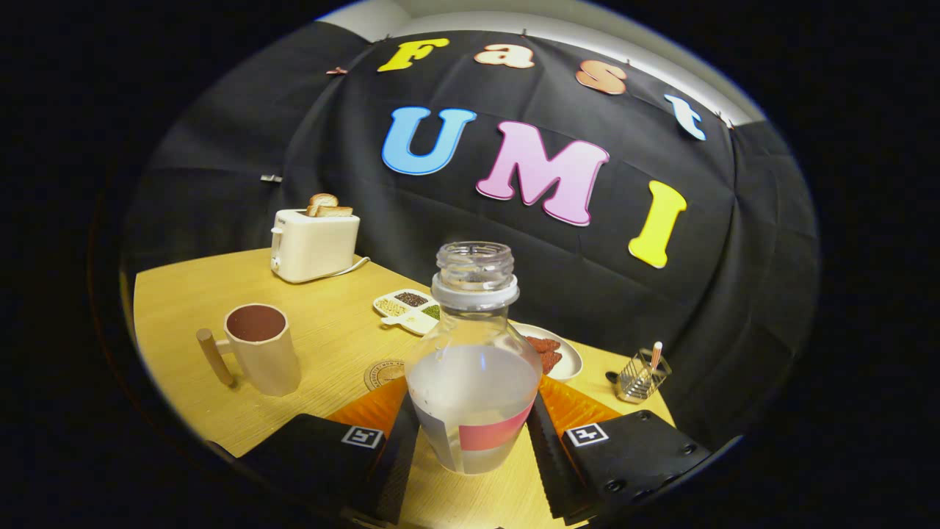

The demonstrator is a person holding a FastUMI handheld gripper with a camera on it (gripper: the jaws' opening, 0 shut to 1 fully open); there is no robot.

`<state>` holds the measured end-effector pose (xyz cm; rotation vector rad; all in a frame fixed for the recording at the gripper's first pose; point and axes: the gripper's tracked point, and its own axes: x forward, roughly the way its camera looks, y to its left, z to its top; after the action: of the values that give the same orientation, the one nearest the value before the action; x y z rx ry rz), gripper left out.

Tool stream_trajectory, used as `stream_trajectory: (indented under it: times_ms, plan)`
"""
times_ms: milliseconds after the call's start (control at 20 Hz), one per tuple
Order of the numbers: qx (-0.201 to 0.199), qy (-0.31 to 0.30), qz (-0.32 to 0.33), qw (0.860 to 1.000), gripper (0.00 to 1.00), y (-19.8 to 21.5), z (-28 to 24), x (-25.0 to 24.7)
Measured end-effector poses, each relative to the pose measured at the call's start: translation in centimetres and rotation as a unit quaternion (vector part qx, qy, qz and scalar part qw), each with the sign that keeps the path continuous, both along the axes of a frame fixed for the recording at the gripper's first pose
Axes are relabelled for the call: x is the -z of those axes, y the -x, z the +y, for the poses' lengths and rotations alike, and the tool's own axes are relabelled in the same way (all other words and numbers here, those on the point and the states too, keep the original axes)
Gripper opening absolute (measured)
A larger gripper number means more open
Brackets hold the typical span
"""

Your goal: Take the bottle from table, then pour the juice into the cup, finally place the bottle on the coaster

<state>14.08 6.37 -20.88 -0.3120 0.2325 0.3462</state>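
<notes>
A clear, uncapped bottle (474, 367) with pale liquid and a red and white label stands upright between my fingers. My gripper (470, 441) is shut on the bottle, with both pads pressed to its lower sides. Off to the left, beyond the left finger, a beige cup (262, 351) with a wooden handle sits on the wooden table (330, 330); its inside looks dark reddish. A round coaster (382, 373) lies flat just ahead of the left finger, between the cup and the bottle, partly hidden by the bottle.
A cream toaster (312, 244) with bread slices stands at the back left. Behind the bottle are a white divided dish (407, 308) of seeds and a white plate (569, 360) with red pieces. A wire holder (640, 378) stands at the right, near the table's edge.
</notes>
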Motion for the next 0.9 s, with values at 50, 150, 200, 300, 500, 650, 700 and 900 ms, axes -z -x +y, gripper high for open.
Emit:
stream_trajectory:
  times_ms: [50, 150, 200, 300, 500, 650, 700, 900]
  plan:
    - [-0.006, 0.019, -0.003, 1.000, 0.75, -0.1, 0.6, -0.2]
    - [-0.020, 0.060, -0.020, 0.998, 0.75, -0.2, 2.0, -1.1]
    - [-0.029, 0.080, -0.029, 0.996, 0.75, -0.4, 2.8, -1.5]
    - [-0.049, 0.127, -0.037, 0.990, 0.75, -0.4, 4.1, -1.1]
    - [-0.087, 0.214, -0.058, 0.971, 0.75, 0.0, 6.1, -0.9]
    - [-0.128, 0.262, -0.068, 0.954, 0.75, 0.3, 8.2, 0.2]
    - [-0.137, 0.278, -0.069, 0.948, 0.75, 0.2, 8.7, 0.6]
    - [-0.149, 0.322, -0.072, 0.932, 0.75, 0.2, 9.9, 1.4]
